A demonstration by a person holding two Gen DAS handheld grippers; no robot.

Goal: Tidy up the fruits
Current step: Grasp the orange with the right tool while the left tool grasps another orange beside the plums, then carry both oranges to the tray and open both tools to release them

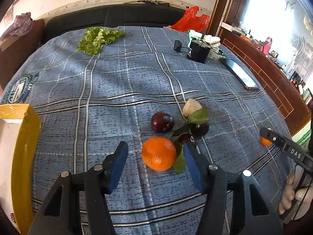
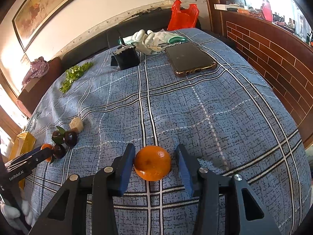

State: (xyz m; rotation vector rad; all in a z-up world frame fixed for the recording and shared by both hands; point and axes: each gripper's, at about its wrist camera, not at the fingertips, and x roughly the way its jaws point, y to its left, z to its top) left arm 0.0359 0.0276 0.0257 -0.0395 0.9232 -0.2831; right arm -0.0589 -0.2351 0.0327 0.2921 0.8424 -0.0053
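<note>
In the left wrist view, my left gripper [image 1: 155, 156] is open around an orange [image 1: 158, 154] on the blue plaid cloth, its pads apart from the fruit. Three dark plums [image 1: 162, 122] with green leaves lie just beyond it. In the right wrist view, my right gripper [image 2: 155, 161] is open around a second orange [image 2: 152, 163], the left pad close to its side. The right gripper also shows at the left wrist view's right edge [image 1: 273, 140] with that orange [image 1: 265, 141]. The left gripper [image 2: 42, 153] shows in the right wrist view beside the plums [image 2: 70, 138].
A yellow box [image 1: 25, 156] stands at the left. A pale ginger piece [image 1: 191, 106] lies behind the plums. Lettuce [image 1: 97, 39], a black device [image 1: 198, 51], white gloves [image 2: 148, 39], a phone [image 2: 190, 58] and a red bag [image 2: 183, 15] are at the far side.
</note>
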